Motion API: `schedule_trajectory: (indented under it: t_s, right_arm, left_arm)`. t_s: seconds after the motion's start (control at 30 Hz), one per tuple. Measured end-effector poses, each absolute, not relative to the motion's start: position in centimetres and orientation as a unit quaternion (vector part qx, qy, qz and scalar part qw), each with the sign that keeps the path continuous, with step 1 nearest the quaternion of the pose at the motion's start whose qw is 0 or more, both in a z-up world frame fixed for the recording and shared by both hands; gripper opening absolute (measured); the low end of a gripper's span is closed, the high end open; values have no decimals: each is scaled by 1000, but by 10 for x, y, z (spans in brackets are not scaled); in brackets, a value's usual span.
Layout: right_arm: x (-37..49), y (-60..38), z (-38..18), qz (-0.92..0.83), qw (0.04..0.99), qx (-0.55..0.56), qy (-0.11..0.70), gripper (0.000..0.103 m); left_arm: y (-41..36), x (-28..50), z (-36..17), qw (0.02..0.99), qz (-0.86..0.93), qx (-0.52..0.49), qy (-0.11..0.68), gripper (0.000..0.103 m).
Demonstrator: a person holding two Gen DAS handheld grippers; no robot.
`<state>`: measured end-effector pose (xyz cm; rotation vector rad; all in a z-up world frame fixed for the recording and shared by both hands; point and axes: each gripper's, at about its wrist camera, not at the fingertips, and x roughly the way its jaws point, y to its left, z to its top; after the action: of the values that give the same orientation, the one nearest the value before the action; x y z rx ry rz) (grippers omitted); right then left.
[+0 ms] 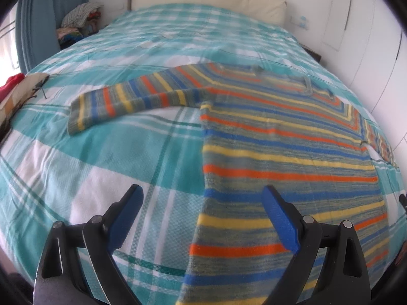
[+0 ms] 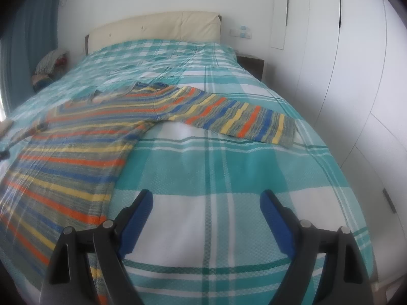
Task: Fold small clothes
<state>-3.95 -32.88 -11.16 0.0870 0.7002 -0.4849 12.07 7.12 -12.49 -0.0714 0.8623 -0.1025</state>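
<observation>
A striped knit sweater (image 1: 279, 137) in orange, blue, yellow and grey lies flat on the teal plaid bed cover (image 1: 101, 165). One sleeve (image 1: 132, 99) stretches out to the left in the left wrist view; the other sleeve (image 2: 244, 119) stretches right in the right wrist view. My left gripper (image 1: 202, 190) hovers open over the sweater's left side edge, nothing between its blue pads. My right gripper (image 2: 206, 195) is open above bare bed cover (image 2: 229, 167), just right of the sweater's body (image 2: 71, 157).
A cream headboard (image 1: 203, 0) stands at the far end of the bed. Piled clothes (image 1: 78, 23) sit beside the bed at the far left, with a blue curtain (image 1: 35, 17). More fabric (image 1: 15, 91) lies at the left edge. White wardrobe doors (image 2: 356, 76) line the right side.
</observation>
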Motion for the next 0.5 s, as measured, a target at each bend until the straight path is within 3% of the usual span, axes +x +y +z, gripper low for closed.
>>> schedule_trajectory:
  t_s: [0.5]
  right_arm:
    - [-40,-332,-112,-238,909,51,337,85]
  left_arm:
    - [89,121,-122,909,-20,-58,413,95]
